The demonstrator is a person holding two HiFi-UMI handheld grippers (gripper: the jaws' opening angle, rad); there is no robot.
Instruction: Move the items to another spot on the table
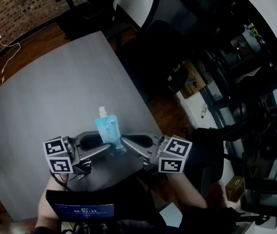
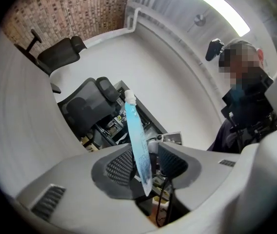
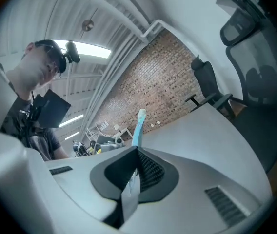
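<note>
Clamping the blue pouch (image 1: 108, 129) over the table (image 1: 55, 91), the right gripper (image 1: 122, 141) alone holds it, the left gripper (image 1: 107, 148) with jaws seemingly apart around it, so a jolt could drop it.

Pouch (image 1: 108, 129) between left tool (image 1: 107, 149) and right tool (image 1: 124, 142), above surface (image 1: 55, 91) near edge; chairs (image 1: 87, 9) behind surface.
</note>
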